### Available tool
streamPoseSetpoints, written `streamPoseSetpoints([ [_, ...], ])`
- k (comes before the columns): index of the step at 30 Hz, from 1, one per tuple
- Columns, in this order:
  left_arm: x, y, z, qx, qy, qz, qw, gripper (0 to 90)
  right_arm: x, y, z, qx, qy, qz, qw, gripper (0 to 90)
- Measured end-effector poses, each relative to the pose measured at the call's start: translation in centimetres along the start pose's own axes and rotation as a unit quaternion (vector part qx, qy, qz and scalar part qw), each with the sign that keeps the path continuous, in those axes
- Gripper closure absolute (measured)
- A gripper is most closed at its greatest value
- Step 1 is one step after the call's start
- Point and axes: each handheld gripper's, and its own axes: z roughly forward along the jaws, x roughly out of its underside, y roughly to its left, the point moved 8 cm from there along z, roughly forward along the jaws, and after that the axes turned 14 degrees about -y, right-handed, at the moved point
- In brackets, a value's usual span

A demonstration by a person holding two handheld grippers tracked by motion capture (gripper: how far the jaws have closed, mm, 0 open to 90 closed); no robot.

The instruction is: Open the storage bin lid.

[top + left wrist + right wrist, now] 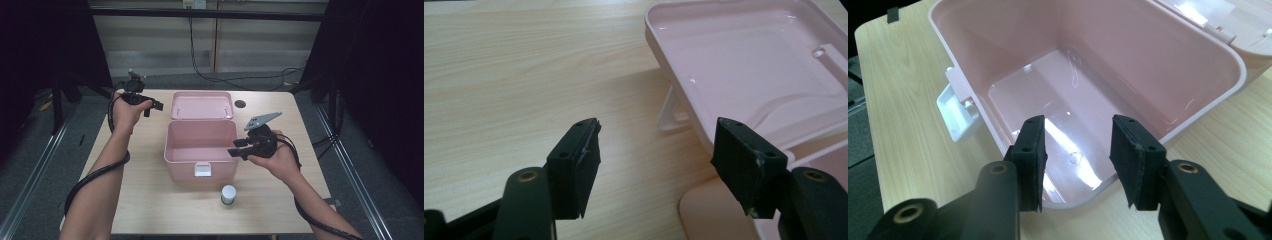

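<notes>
Plainly, pink box (201, 150): one, lid (202, 105) open at 12 o'clock, bare inside.
White bottle (228, 194): one, 6 o'clock.
Left tongs (156, 106): apart.
Right tongs (235, 148): apart.

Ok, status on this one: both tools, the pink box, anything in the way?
Left tool open, empty, beside the flipped-back lid. Right tool open, empty, at the pink box rim; box open, nothing inside. Small white jar in front, clear of both.

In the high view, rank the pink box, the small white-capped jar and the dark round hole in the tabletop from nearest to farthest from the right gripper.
1. Open pink plastic box: right beside the right gripper, at its jaws.
2. Small white-capped jar: on the near table edge, in front of the box.
3. Dark round hole: at the far side, next to the lid.
</notes>
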Motion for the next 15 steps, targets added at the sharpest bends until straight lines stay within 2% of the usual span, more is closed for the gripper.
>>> streamPoseSetpoints([
  [7,1.6,0.6,-1.2,0.008,-0.003,0.0,1.0,30.9,0.2,0.0,-0.2,0.008,0.013,-0.006,0.9999,49.4],
  [11,2.5,1.0,-1.8,0.011,-0.006,0.0,0.9999,28.2,0.1,0.0,-0.6,0.013,0.009,-0.004,0.9999,44.2],
  [15,3.2,1.4,-2.5,0.012,-0.012,0.008,0.9998,26.1,0.0,-0.1,-1.1,0.017,0.011,-0.006,0.9998,40.9],
])
